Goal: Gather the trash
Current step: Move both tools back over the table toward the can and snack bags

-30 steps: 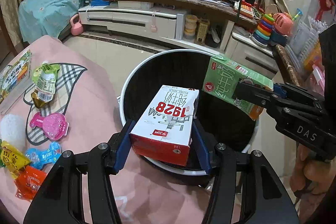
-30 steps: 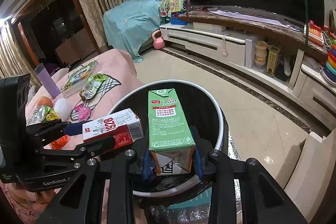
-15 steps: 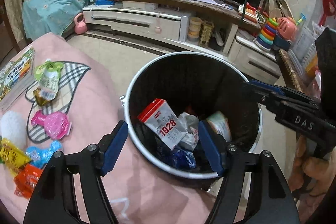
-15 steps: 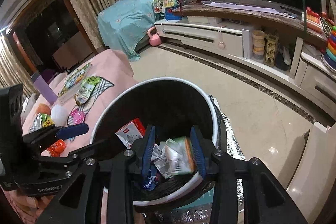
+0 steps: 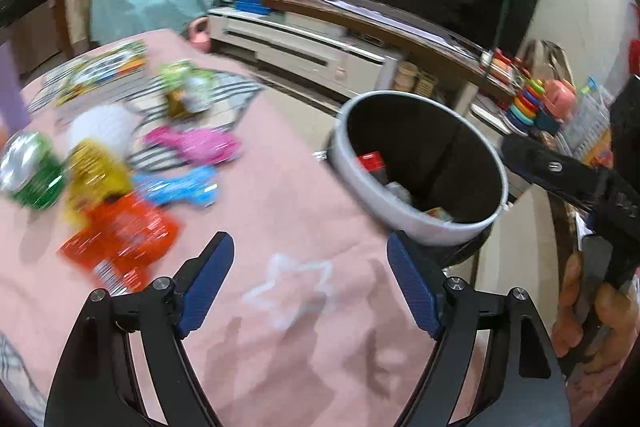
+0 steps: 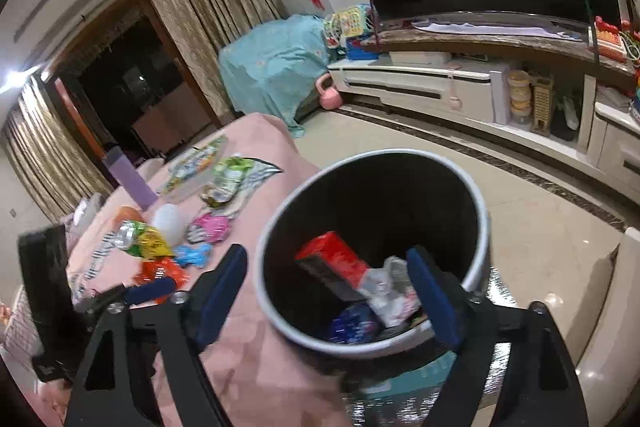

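Both claws, my left gripper (image 5: 308, 283) and right gripper (image 6: 328, 291), have just been opening and now gape empty, so I judge I should line up squarely over the crinkled orange foil wrapper (image 5: 120, 239) on the pink tablecloth (image 5: 280, 187) and pinch it mid-body before carrying it to the white-rimmed round bin (image 5: 404, 215).

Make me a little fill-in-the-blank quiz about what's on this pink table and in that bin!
1. The red carton lies inside the ____.
2. The cloth covering the table is ____.
3. Nothing sits between the left gripper fingers; they are ____.
4. The blue wrapper lies beside the ____ one.

Answers: bin; pink; open; orange
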